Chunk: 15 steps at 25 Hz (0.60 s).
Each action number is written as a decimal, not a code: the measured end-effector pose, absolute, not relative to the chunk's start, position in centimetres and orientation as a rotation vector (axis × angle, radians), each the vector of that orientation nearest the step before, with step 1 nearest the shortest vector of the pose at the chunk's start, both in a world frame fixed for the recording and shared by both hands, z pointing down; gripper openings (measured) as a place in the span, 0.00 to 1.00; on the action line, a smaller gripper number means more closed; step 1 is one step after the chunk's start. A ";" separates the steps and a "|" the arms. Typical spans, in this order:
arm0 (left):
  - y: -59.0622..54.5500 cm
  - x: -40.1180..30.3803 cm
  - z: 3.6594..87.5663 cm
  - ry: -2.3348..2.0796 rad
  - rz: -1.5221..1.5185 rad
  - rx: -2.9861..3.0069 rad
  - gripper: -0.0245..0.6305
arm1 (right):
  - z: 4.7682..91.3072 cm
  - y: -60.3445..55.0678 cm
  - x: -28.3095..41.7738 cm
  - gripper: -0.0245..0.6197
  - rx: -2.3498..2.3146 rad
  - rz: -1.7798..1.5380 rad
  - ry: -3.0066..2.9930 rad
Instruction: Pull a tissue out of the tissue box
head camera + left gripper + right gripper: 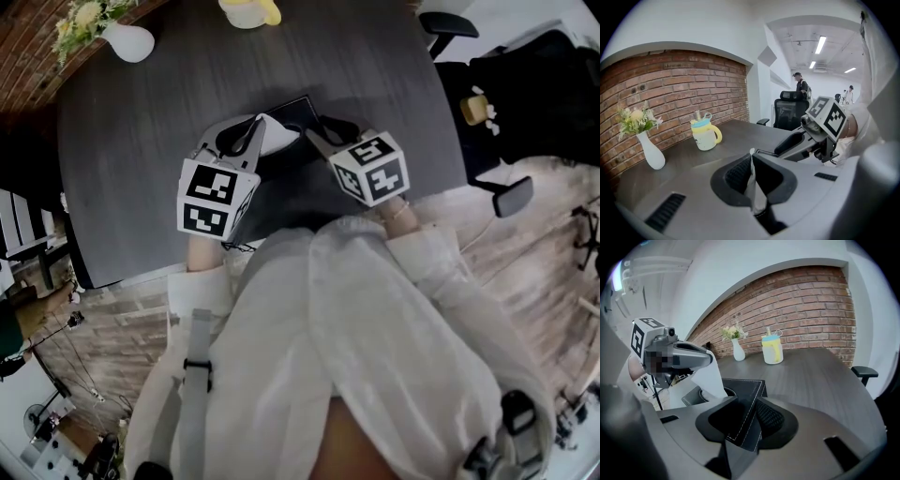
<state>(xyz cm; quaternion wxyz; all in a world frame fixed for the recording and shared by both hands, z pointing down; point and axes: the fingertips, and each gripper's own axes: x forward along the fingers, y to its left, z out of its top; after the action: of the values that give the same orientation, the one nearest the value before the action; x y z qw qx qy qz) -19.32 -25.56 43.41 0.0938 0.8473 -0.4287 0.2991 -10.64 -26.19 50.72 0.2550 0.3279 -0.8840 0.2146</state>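
One vase, one mug beyond box

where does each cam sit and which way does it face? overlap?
Head view: on the person's head, looking steeply down at the table; left tool, right tool and white sleeves show.
Left gripper view: on the left tool, along its jaws shut on the tissue; right tool shows at right.
Right gripper view: on the right tool, along its jaws clamped on the tissue box; left tool at left.
Shared: both gripper views see vase and cup.
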 end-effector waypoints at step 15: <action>-25.1 -19.6 42.2 -1.313 0.825 2.497 0.05 | 50.6 -26.1 -10.8 0.22 0.879 0.552 -2.403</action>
<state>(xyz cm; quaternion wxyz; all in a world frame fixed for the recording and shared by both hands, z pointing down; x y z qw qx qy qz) -19.59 -25.07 42.21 0.1009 0.8452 -0.4444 0.2792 -10.83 -26.12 50.65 0.2592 0.3242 -0.8866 0.2039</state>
